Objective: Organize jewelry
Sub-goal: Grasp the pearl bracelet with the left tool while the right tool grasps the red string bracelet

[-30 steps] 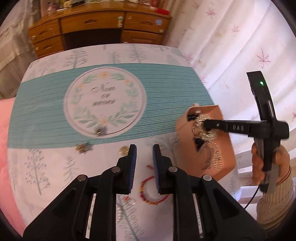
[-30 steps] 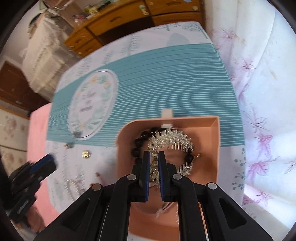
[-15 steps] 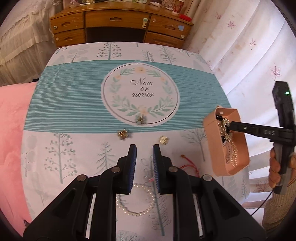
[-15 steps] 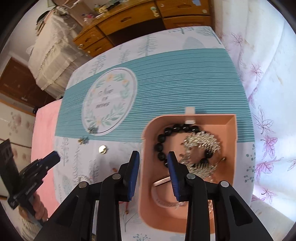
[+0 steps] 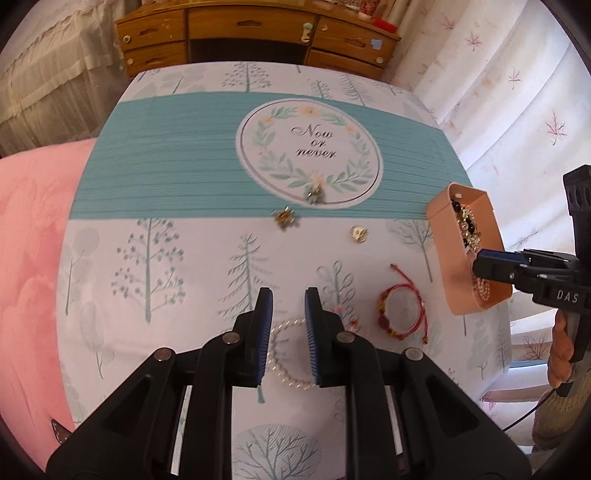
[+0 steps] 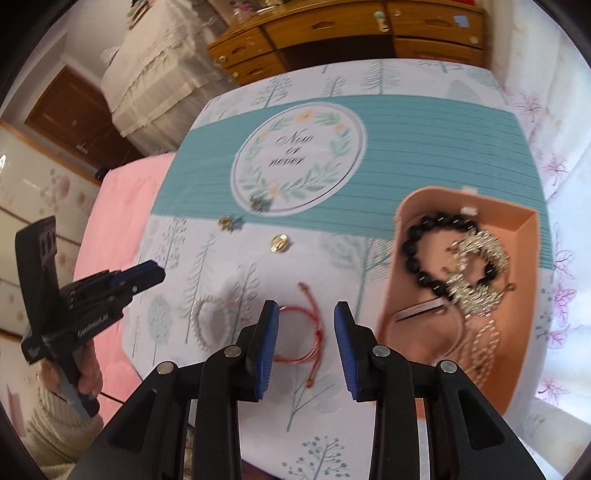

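A peach jewelry box (image 6: 400,236) (image 5: 450,280) sits at the table's right edge. It holds a black bead bracelet (image 6: 410,251), a silver comb (image 6: 476,251) and a chain (image 6: 480,347). My right gripper (image 6: 306,304) (image 5: 484,264) is open and empty, hovering left of the box above a red string bracelet (image 6: 306,332) (image 5: 402,314). My left gripper (image 5: 289,295) (image 6: 155,271) stands narrowly open with nothing between its pads, over a pearl bracelet (image 5: 284,369) (image 6: 197,325). Three small gold pieces (image 5: 284,218) (image 5: 359,233) (image 5: 314,194) lie farther back.
A tree-print tablecloth with a teal band (image 5: 166,166) covers the table. A pink cushion (image 5: 29,221) borders its left side, a wooden dresser (image 5: 258,33) stands behind, and a curtain (image 5: 498,92) hangs at the right.
The right gripper opened, left the silver comb in the box and moved left out of it. The left gripper shifted left from above the red bracelet to above the pearl bracelet.
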Demonstrator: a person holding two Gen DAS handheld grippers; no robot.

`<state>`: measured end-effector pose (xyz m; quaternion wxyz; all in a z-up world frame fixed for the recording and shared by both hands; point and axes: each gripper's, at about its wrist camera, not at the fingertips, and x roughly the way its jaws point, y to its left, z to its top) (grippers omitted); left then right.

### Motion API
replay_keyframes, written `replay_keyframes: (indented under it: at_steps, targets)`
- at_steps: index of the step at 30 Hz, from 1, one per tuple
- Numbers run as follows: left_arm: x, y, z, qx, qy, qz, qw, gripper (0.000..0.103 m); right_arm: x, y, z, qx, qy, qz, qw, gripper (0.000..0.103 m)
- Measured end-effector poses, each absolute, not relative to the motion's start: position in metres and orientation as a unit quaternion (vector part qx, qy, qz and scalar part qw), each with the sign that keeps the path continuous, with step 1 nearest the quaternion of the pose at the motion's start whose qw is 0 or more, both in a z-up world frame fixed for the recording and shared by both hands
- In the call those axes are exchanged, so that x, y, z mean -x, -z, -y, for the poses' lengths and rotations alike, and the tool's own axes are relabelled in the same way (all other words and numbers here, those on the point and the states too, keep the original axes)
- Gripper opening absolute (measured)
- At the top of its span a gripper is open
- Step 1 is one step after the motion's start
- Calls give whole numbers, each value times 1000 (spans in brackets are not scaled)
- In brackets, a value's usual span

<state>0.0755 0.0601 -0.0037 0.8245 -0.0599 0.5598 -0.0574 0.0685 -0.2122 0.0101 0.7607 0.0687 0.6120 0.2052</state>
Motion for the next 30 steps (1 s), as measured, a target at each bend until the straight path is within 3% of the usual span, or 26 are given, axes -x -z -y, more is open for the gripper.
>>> replay_keyframes:
  at_steps: [12, 30]
  targets:
    - [-55, 52, -68, 70, 57, -612, 786, 15, -67, 32, 186, -40, -211, -646, 733, 31]
    - [-70, 78, -62, 54, 57, -642, 763, 15, -72, 73, 147, 64, -169, -669, 721, 28]
